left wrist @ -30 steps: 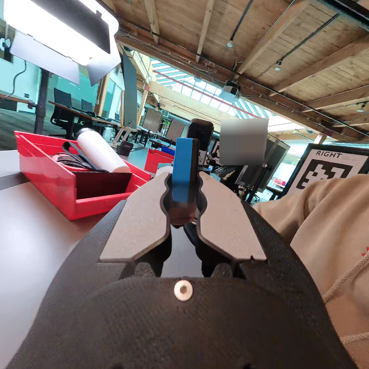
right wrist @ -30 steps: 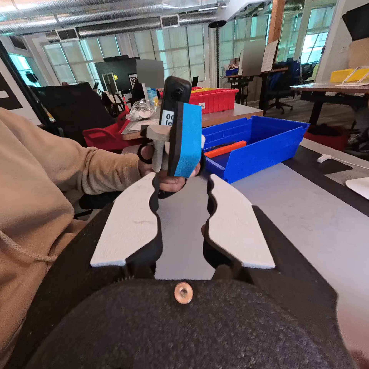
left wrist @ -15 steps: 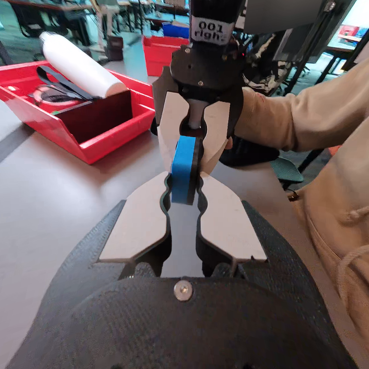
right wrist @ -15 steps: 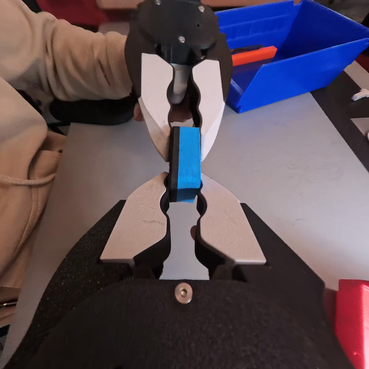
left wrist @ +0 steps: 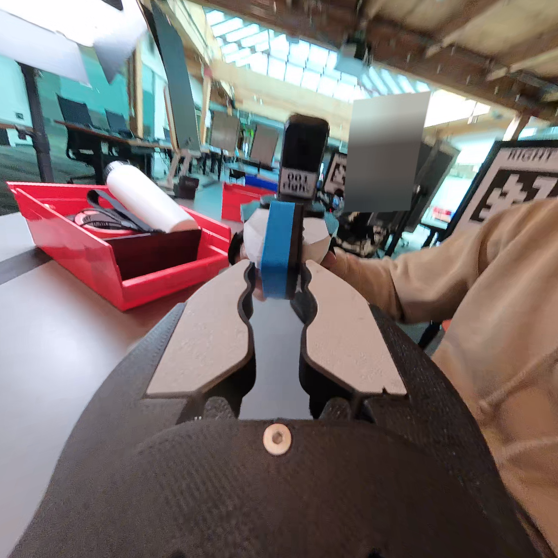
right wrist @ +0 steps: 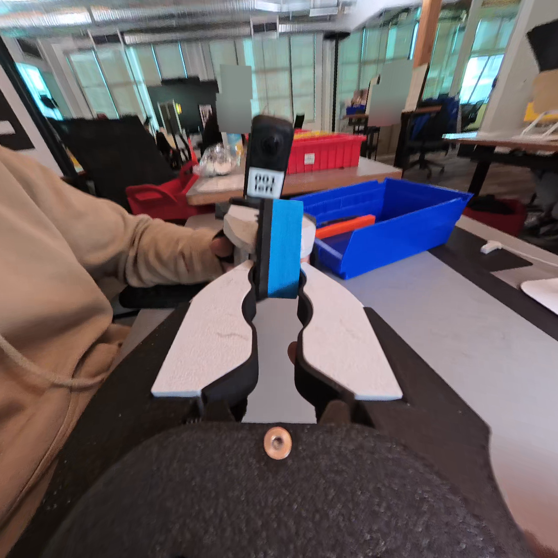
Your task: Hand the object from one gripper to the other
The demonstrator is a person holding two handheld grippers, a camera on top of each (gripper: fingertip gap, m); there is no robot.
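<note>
Right wrist view: right tongs clamp the blue-and-black foam block, upright in the air above the desk. Left tongs parted around its end, gap showing. Probably light, squashy, grippy; pinch the broad faces.

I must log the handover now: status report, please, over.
Right hand-held gripper shut on blue block. Left hand-held gripper open, gap beside block. Nothing in the way.

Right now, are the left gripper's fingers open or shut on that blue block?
Open. The left gripper shows a gap beside the blue block; the right gripper pinches it.
</note>
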